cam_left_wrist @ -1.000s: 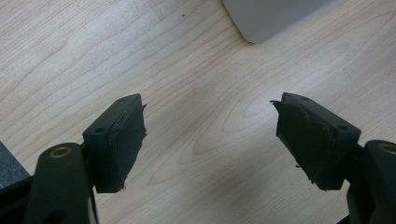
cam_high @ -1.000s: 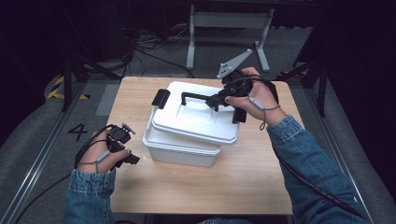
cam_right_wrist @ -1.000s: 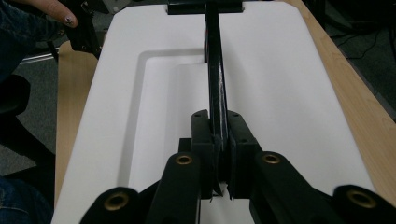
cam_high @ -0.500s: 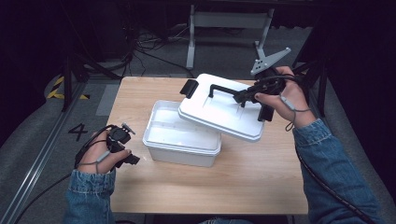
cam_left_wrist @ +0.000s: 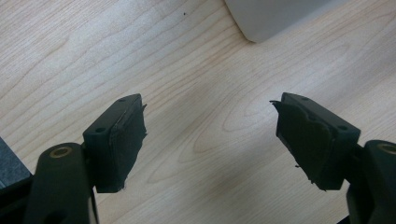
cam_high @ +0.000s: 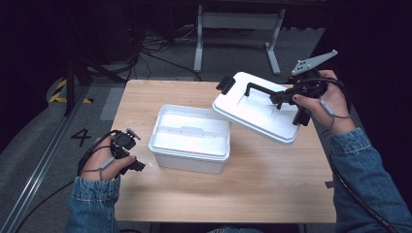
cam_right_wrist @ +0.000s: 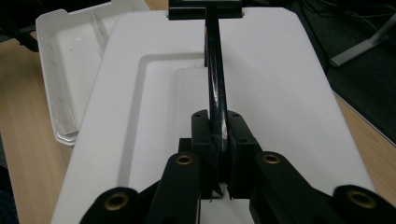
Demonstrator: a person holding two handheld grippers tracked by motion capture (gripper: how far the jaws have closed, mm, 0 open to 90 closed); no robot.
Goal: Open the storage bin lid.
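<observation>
The right claw (cam_right_wrist: 219,140) was clamped on the black handle (cam_right_wrist: 215,79) of the white lid (cam_high: 257,109), held tilted above the desk (cam_high: 262,179), beside the open white box (cam_high: 190,138). The left claw (cam_left_wrist: 210,135) gaped wide, empty.

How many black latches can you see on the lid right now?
2: one latch on the lid's far-left end, another latch at its near-right end under the right gripper.

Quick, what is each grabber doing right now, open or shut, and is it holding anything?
Left gripper: open, holding nothing, over the bare table.
Right gripper: shut on the black handle of the white lid, held tilted beside the box.
</observation>
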